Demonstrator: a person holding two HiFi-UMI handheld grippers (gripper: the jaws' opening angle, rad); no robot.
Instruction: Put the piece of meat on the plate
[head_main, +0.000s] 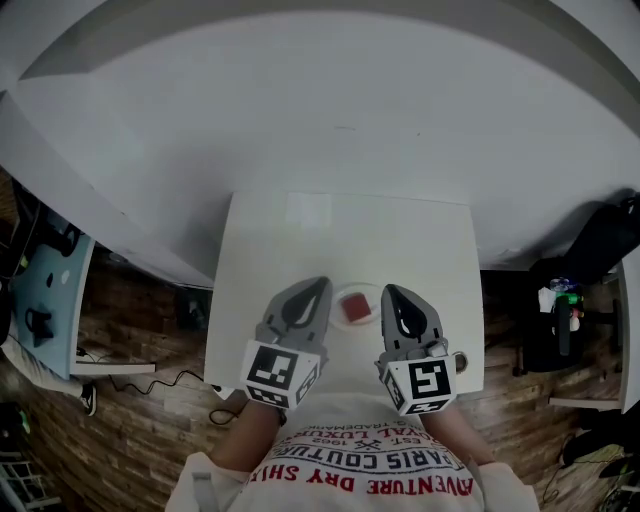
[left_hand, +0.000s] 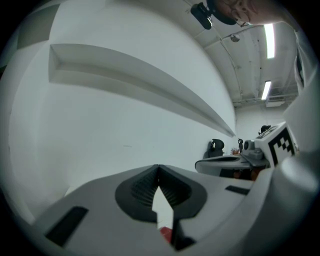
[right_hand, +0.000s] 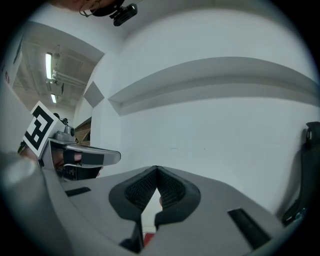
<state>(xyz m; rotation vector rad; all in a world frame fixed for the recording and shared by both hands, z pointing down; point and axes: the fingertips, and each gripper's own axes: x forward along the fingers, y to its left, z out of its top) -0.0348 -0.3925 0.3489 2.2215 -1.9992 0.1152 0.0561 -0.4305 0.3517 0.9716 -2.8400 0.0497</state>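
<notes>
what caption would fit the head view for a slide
Shut left gripper and shut right gripper flank the meat on the plate on a white table

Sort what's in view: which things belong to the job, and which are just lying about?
Job: piece of meat; plate under it; left tongs and right tongs, both shut, holding nothing.
Lying about: black bulky item on the right; cable on the floor; shoe.

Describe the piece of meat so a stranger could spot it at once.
Find the white table against the white wall. Near its front edge, between the left tongs and the right tongs, sits a small pale plate. The piece of meat lies on it, the only red thing there.
</notes>
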